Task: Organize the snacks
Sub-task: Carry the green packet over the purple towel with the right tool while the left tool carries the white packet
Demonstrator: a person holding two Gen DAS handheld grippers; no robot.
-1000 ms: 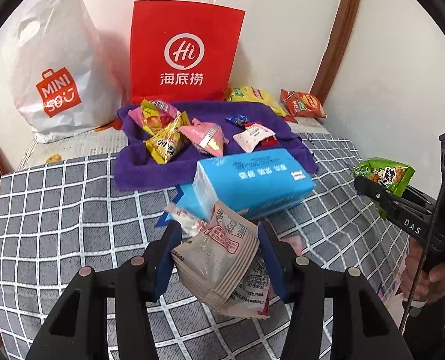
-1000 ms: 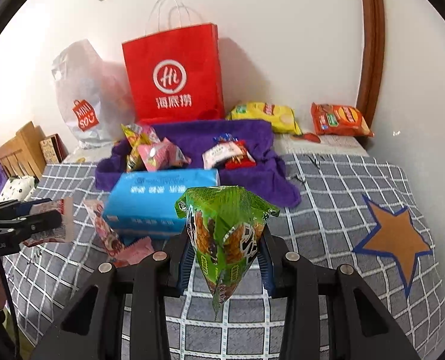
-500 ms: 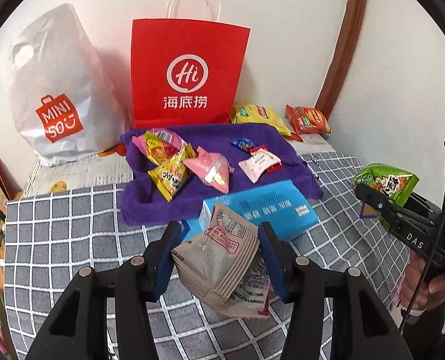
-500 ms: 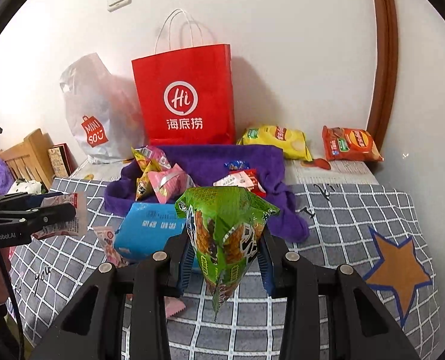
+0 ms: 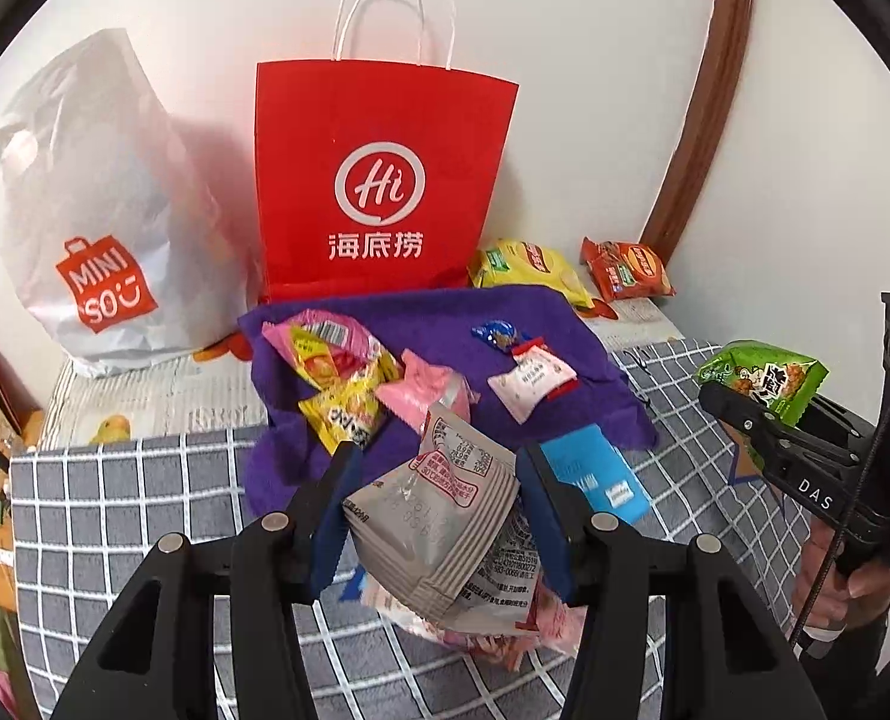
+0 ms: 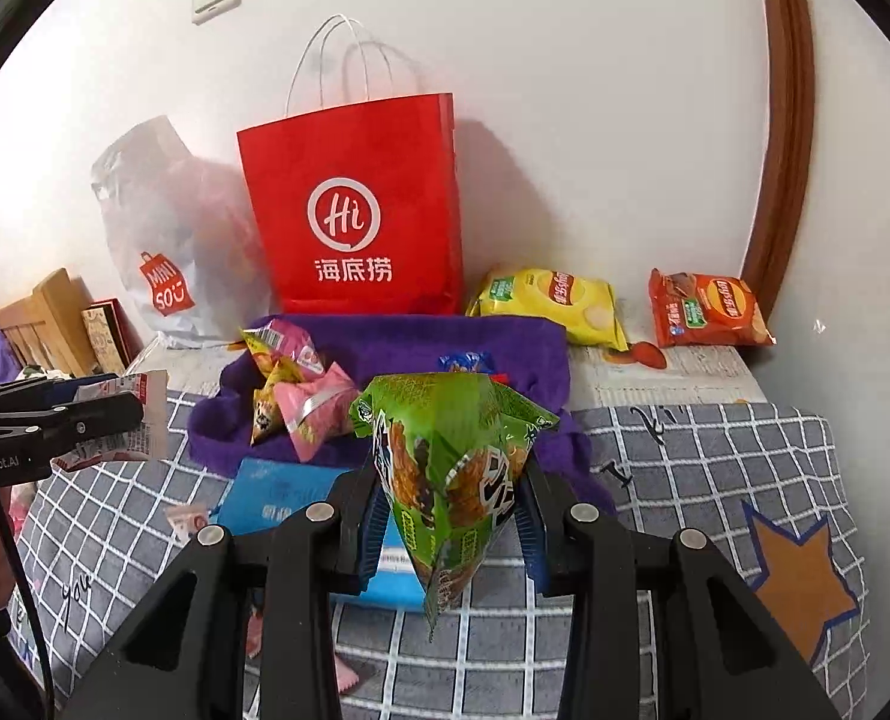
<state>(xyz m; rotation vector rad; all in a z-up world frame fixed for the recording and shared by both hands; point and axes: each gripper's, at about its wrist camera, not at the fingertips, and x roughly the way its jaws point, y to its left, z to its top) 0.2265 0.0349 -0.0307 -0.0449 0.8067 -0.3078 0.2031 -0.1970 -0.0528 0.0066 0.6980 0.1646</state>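
The red paper carrier bag [image 5: 379,180] stands against the wall at the back; the white plastic shopping bag [image 5: 97,198] sits to its left; the yellow crisp packet [image 6: 550,303] and the orange crisp packet [image 6: 706,309] lie to its right, the orange one farther right; the purple towel [image 5: 445,318] lies just before the carrier bag on the grey checked cloth [image 5: 115,510]; small sweet packets [image 5: 349,372] lie on the towel; the blue tissue pack [image 6: 277,492] lies before the towel; the left tool [image 5: 433,510] holds the grey foil sachet [image 5: 439,516] above the cloth; the right tool [image 6: 451,516], to its right, holds the green triangular snack pack [image 6: 451,468].
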